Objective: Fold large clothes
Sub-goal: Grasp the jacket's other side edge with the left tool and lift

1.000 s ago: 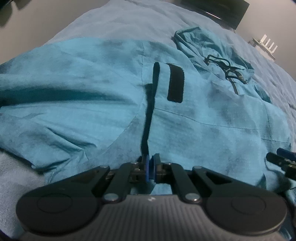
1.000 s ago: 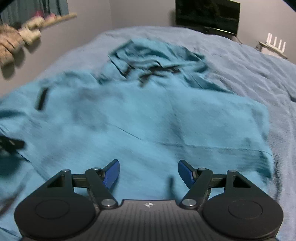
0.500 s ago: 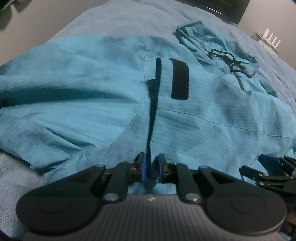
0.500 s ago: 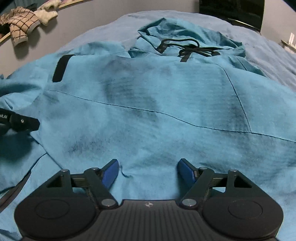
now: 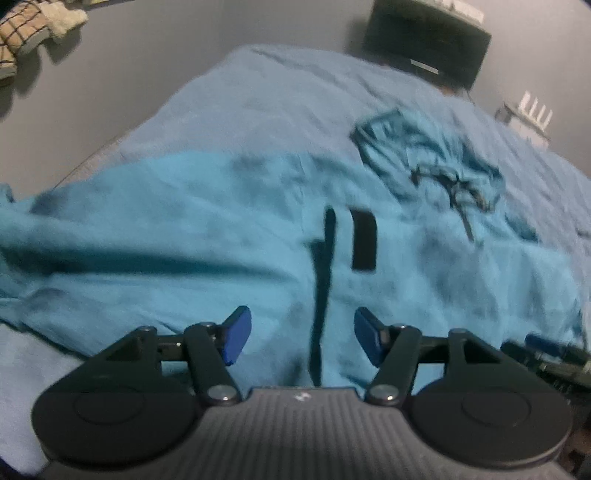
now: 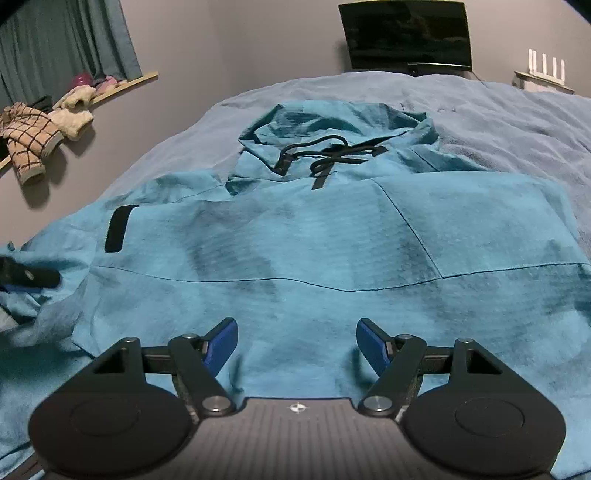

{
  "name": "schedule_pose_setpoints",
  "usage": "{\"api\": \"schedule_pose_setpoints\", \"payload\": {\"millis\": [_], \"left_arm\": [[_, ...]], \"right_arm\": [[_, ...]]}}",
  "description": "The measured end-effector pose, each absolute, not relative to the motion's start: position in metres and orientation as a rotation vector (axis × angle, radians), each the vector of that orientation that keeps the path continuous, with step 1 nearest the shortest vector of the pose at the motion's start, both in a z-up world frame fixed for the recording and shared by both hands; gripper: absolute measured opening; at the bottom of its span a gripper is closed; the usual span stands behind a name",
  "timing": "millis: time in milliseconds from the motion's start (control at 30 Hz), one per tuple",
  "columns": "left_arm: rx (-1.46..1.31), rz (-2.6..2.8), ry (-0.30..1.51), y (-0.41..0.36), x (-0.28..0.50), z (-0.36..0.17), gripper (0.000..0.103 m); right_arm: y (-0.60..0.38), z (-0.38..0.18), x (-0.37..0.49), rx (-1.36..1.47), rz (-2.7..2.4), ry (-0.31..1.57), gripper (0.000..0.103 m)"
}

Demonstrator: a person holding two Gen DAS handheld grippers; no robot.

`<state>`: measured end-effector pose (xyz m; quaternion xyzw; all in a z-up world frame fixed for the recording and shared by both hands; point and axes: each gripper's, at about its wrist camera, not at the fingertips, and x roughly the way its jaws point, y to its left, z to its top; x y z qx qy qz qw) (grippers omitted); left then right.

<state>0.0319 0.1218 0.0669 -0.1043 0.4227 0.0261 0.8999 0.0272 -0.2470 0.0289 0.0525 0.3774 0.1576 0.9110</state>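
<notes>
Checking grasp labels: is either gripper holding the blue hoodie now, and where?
Nothing is held. The left gripper has just been opening, empty, above the hoodie; the right gripper is open too.

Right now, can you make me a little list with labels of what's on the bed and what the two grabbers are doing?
Clothing: blue hooded jacket, spread flat, front side up
Hood: at the far end, black drawstring lying loose on it
Under it: blue blanket covering the bed
Left gripper: open above the jacket; jaws have just been opening, nothing pinched between them
Right gripper: open, over the jacket's near edge, holding nothing
Far wall: dark screen
Folding: no finished fold visible yet
</notes>
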Motion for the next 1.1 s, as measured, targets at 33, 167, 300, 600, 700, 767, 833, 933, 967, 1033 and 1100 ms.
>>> {"api": "schedule_pose_setpoints", "payload": {"millis": [33, 167, 300, 600, 700, 767, 833, 933, 967, 1033, 1100], "left_arm": [[-0.224, 0.061, 0.86, 0.129, 0.031, 0.073, 0.064], [-0.264, 0.101, 0.811, 0.166, 0.027, 0.096, 0.066], [-0.33, 0.156, 0.785, 0.216, 0.023, 0.11, 0.066], [-0.534, 0.344, 0.783, 0.343, -0.007, 0.099, 0.066], [-0.597, 0.379, 0.796, 0.375, -0.017, 0.091, 0.066], [-0.629, 0.411, 0.807, 0.395, -0.026, 0.085, 0.066], [-0.645, 0.441, 0.817, 0.411, -0.036, 0.078, 0.066], [-0.703, 0.47, 0.836, 0.435, -0.05, 0.065, 0.066], [-0.733, 0.48, 0.84, 0.443, -0.055, 0.059, 0.066], [-0.793, 0.499, 0.844, 0.458, -0.064, 0.047, 0.066], [-0.843, 0.506, 0.848, 0.467, -0.069, 0.035, 0.066]], "right_arm": [[-0.247, 0.03, 0.026, 0.107, 0.326, 0.777, 0.073], [-0.247, 0.028, 0.026, 0.105, 0.327, 0.768, 0.073], [-0.244, 0.027, 0.027, 0.109, 0.324, 0.765, 0.074], [-0.242, 0.027, 0.027, 0.11, 0.323, 0.766, 0.074], [-0.242, 0.027, 0.027, 0.111, 0.323, 0.765, 0.074], [-0.242, 0.027, 0.027, 0.112, 0.324, 0.765, 0.074], [-0.241, 0.028, 0.027, 0.114, 0.323, 0.765, 0.074], [-0.24, 0.027, 0.028, 0.112, 0.321, 0.77, 0.074], [-0.24, 0.027, 0.028, 0.112, 0.321, 0.77, 0.074], [-0.241, 0.028, 0.028, 0.112, 0.322, 0.769, 0.074], [-0.242, 0.028, 0.028, 0.11, 0.323, 0.77, 0.075]]}}
